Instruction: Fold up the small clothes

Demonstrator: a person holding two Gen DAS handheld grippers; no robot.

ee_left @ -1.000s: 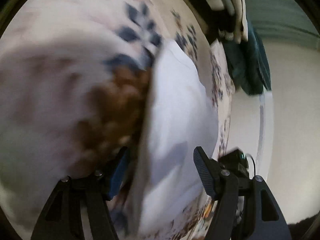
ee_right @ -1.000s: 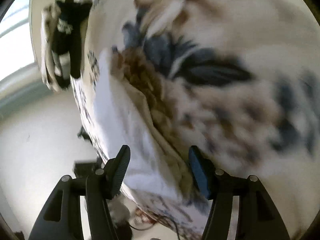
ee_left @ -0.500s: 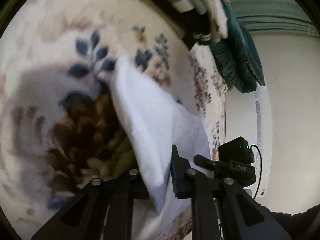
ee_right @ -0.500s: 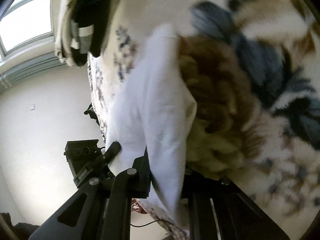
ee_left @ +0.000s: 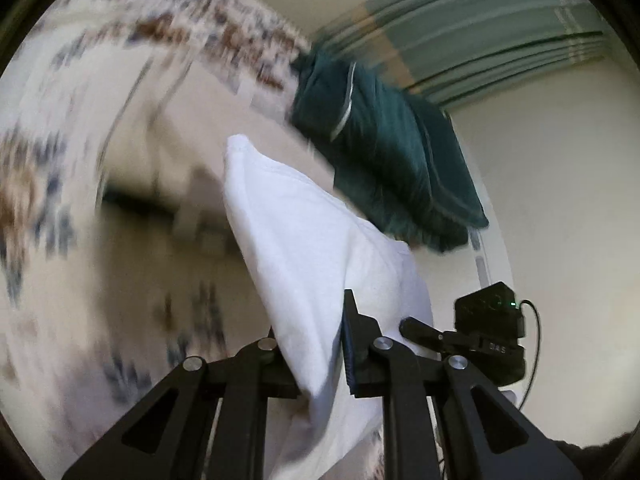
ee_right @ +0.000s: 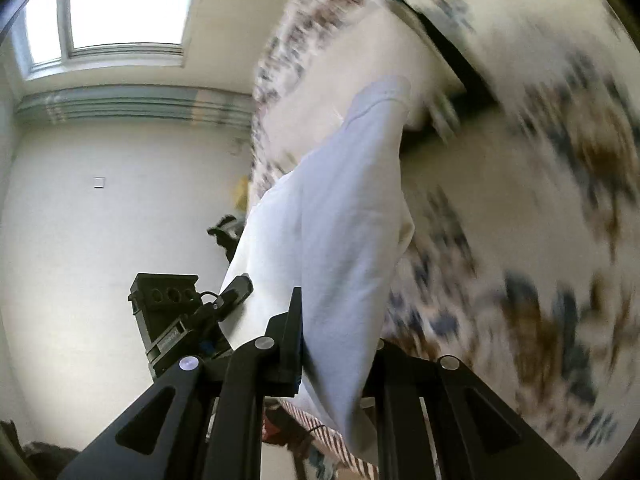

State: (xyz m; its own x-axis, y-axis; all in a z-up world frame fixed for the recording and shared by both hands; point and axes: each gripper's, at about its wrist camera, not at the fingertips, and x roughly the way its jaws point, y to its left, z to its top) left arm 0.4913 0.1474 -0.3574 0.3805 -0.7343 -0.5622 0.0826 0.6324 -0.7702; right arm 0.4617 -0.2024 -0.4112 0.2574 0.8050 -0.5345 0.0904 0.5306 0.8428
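Lying behind the white cloth (ee_left: 316, 248): a blurred floral cover (ee_left: 56, 184); draping off the cover's far edge: dark green fabric (ee_left: 384, 152). Hanging clear of the cover, wrinkled, hem showing at its far end. Pinching its near edge: left gripper (ee_left: 310, 354), clenched on cloth. Likewise clamping it: right gripper (ee_right: 338, 342). Showing beyond the cloth: wall (ee_right: 100, 240), window (ee_right: 120, 8).

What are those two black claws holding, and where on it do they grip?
Both hold one white cotton garment. The left gripper and the right gripper each pinch its near edge between their fingers; which part of the garment that is cannot be told.
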